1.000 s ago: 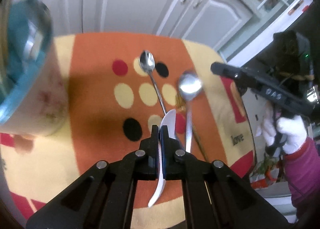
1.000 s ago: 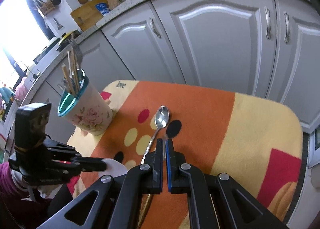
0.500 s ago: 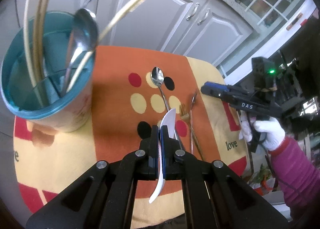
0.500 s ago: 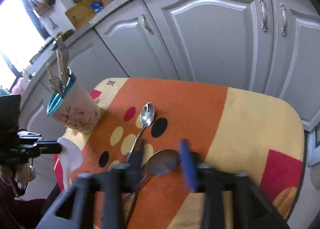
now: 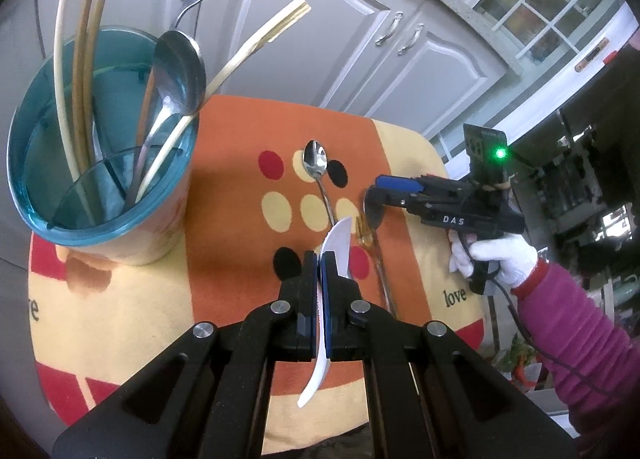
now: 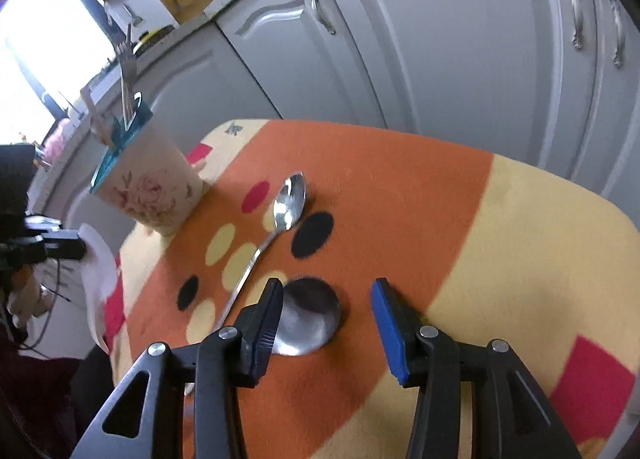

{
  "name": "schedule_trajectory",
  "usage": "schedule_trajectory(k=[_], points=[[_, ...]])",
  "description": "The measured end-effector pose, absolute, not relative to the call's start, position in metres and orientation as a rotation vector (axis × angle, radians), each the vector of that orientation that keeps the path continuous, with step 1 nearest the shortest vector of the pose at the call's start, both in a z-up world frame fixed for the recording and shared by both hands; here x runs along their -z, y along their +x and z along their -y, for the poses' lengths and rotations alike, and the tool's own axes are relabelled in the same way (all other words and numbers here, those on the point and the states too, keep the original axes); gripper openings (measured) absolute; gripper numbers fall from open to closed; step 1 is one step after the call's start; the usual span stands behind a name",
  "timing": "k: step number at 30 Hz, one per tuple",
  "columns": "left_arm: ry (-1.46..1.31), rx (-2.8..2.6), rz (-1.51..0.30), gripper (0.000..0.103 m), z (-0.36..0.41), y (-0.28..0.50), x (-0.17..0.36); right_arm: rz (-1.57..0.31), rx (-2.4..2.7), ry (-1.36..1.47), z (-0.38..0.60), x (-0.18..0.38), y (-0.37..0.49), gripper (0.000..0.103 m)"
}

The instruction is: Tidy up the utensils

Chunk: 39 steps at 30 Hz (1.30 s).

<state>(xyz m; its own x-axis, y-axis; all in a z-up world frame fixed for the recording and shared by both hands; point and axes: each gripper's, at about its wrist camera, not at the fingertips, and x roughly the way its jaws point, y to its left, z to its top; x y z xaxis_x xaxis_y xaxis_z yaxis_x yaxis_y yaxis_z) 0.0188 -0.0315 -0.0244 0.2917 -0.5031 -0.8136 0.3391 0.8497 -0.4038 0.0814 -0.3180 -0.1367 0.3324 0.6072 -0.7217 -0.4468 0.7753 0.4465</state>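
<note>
We hold the white plastic knife (image 5: 337,241) pinched in our left gripper (image 5: 319,259), lower centre. Our right gripper (image 6: 326,299), jaws spread, straddles the large spoon (image 6: 306,317). We should tip the knife upright before lowering it into the teal-rimmed holder (image 5: 105,195), upper left.

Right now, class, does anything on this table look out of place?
Yes: two metal spoons, a small spoon and a large spoon, lie loose on the cloth rather than standing in the holder with the other utensils.

Large spoon (image 6: 308,317) handle hidden behind right tool (image 6: 328,319).
</note>
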Motion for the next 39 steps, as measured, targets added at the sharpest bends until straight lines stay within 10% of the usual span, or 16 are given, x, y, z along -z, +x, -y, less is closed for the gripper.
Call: schedule_trajectory(k=[17, 22, 39], points=[[-0.17, 0.574, -1.164, 0.001, 0.036, 0.021, 0.028, -1.11, -0.777, 0.239, 0.311, 0.141, 0.089, 0.033], [-0.176, 0.577, -1.143, 0.001, 0.031, 0.02, 0.02, -1.097, -0.747, 0.107, 0.299, 0.129, 0.077, 0.004], [-0.283, 0.523, -0.916, 0.001, -0.03, 0.026, -0.068, -0.704, -0.682, 0.079, 0.292, -0.024, 0.022, 0.002]])
